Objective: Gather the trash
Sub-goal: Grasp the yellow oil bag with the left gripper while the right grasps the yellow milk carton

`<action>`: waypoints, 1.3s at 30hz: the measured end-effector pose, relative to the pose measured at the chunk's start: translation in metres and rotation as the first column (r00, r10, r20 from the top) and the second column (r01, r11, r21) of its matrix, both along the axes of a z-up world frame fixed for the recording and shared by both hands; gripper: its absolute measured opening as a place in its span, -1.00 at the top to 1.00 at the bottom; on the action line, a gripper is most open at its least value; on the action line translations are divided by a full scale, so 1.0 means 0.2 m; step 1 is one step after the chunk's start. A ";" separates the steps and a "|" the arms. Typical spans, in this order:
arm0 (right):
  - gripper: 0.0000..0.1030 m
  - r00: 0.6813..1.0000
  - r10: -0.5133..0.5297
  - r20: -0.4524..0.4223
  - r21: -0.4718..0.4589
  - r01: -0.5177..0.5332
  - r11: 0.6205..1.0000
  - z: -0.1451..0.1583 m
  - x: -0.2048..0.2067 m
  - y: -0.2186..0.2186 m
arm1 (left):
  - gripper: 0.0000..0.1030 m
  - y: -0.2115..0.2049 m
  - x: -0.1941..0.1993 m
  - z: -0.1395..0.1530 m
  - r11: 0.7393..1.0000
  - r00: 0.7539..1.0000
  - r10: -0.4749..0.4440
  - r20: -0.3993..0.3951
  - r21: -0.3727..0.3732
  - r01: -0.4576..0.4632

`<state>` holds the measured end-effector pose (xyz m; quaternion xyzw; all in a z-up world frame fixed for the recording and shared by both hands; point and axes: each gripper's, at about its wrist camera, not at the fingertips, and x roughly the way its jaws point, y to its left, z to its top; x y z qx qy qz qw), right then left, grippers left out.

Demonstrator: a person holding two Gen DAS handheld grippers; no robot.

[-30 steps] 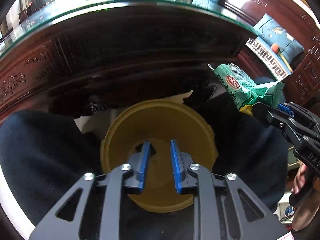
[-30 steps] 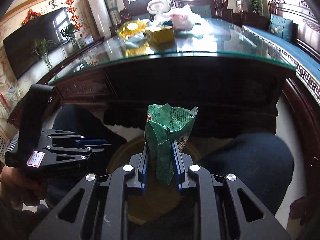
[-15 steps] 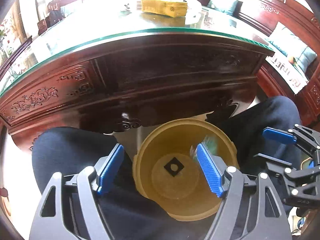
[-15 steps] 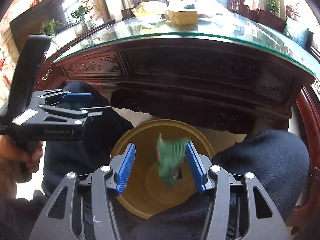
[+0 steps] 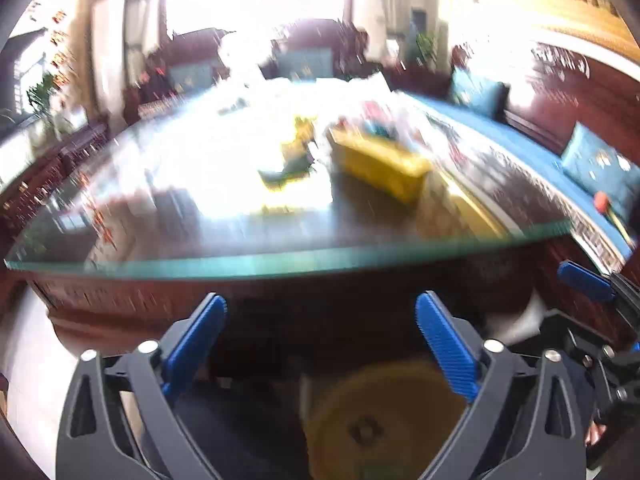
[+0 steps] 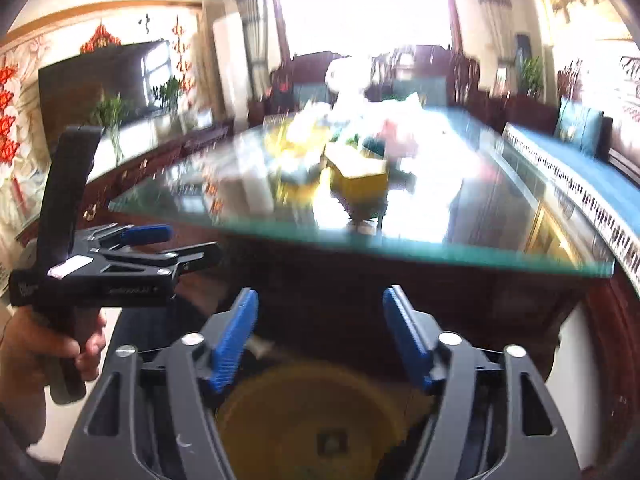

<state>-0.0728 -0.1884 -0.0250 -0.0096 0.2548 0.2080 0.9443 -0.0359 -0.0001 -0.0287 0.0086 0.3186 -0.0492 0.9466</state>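
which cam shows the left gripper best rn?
Right wrist view: the left gripper appears whole from the side, held in the person's hand, jaws opening with nothing between them. The left wrist view shows only its own blue pads and frame, spread wide above the yellow bin.

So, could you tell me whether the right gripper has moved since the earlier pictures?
Yes. The right gripper has risen: the glass tabletop now sits lower in its view, and the yellow bin nears the bottom edge.

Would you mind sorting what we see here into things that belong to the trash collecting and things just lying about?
Job:
yellow bin
left gripper and right gripper, both opening and empty
blurred wrappers on the glass table

Lying about:
yellow box
blue cushions
television
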 end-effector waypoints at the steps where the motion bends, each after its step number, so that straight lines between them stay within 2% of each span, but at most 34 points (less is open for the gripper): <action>1: -0.49 0.999 -0.011 0.037 0.002 0.011 1.000 0.03 0.05 0.01 | -0.92 0.01 0.04 0.03 1.000 1.000 0.017 0.024 0.005 -0.017; 3: -0.64 0.997 -0.025 0.073 -0.006 0.025 1.000 0.07 0.15 0.03 | -0.92 0.02 0.13 0.08 0.998 0.997 0.053 0.059 0.017 -0.054; 9: -0.70 0.995 -0.066 0.078 -0.028 0.068 0.997 0.07 0.48 0.03 | -0.92 0.07 0.43 0.10 0.993 0.992 0.109 0.063 0.036 -0.111; 15: -0.70 0.999 -0.040 -0.002 -0.020 0.040 0.999 0.01 0.75 0.04 | -0.92 0.15 0.61 0.03 0.991 0.991 0.135 0.022 -0.009 -0.135; 19: -0.71 0.998 -0.028 -0.053 -0.065 0.025 0.998 -0.03 0.88 0.09 | -0.92 0.17 0.69 0.01 0.991 0.991 0.130 0.011 -0.017 -0.130; 22: -0.74 0.991 0.009 -0.130 -0.103 -0.023 0.994 -0.06 0.96 0.15 | -0.92 0.17 0.75 0.00 0.993 0.993 0.121 0.000 -0.004 -0.121; 25: -0.74 0.988 0.015 -0.156 -0.143 -0.037 0.989 -0.08 1.02 0.19 | -0.92 0.19 0.81 -0.01 0.994 0.994 0.106 -0.016 -0.002 -0.106; 26: -0.70 0.986 0.008 -0.166 -0.163 -0.035 0.986 -0.09 1.03 0.20 | -0.92 0.19 0.84 -0.01 0.995 0.995 0.097 -0.024 -0.004 -0.097; 27: -0.30 0.984 0.011 -0.180 -0.173 -0.042 0.984 -0.10 1.05 0.21 | -0.92 0.20 0.86 -0.01 0.996 0.996 0.087 -0.034 -0.003 -0.087; 28: -0.03 0.977 0.045 -0.209 -0.154 -0.078 0.985 -0.11 1.06 0.21 | -0.92 0.20 0.89 -0.01 0.996 0.995 0.087 -0.043 0.006 -0.087; 33: -0.04 0.982 0.080 -0.171 -0.091 -0.096 0.991 -0.09 1.00 0.17 | -0.92 0.24 1.02 0.02 0.994 0.992 0.101 -0.073 0.038 -0.099; 35: -0.04 0.978 0.100 -0.182 -0.049 -0.110 0.993 -0.09 0.98 0.15 | -0.92 0.26 1.07 0.03 0.997 0.993 0.081 -0.088 0.029 -0.078; 39: -0.04 0.978 0.100 -0.182 -0.035 -0.108 0.994 -0.08 0.98 0.13 | -0.92 0.28 1.18 0.06 0.999 0.993 0.037 -0.109 0.018 -0.036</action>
